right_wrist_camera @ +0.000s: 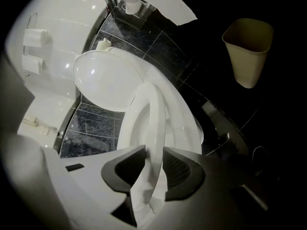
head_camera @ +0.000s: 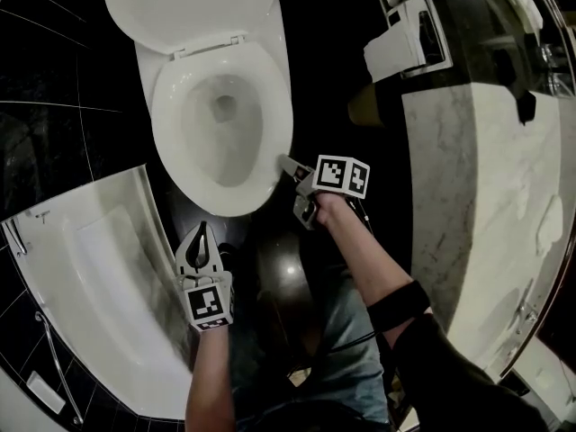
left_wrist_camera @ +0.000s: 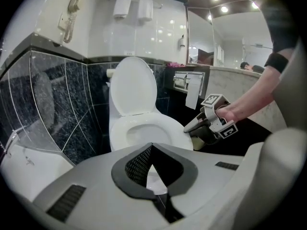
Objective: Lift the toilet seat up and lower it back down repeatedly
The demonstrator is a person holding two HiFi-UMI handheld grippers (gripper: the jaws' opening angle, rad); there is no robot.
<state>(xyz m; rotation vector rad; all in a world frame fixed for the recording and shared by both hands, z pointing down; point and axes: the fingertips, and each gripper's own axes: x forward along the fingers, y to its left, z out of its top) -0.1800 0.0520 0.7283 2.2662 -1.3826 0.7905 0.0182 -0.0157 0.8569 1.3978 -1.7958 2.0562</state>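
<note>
The white toilet stands with its lid [head_camera: 189, 7] upright against the wall. My right gripper [head_camera: 281, 162] is shut on the right front edge of the toilet seat [head_camera: 166, 124]. In the right gripper view the seat [right_wrist_camera: 156, 114] runs between the two dark pads of my right gripper [right_wrist_camera: 151, 152] and stands raised off the bowl rim [right_wrist_camera: 184, 123]; the lid [right_wrist_camera: 103, 80] is behind it. My left gripper [head_camera: 200, 232] hangs in front of the bowl, apart from it, with its fingertips together and nothing held. In the left gripper view my left gripper [left_wrist_camera: 151, 146] points at the seat [left_wrist_camera: 168, 123], and the right gripper [left_wrist_camera: 188, 127] is at the seat's right edge.
A white bathtub [head_camera: 90, 268] curves along the left. A marble counter [head_camera: 486, 196] runs down the right, with a paper holder [head_camera: 405, 48] on its side. A beige waste bin [right_wrist_camera: 247, 51] stands on the dark floor right of the toilet.
</note>
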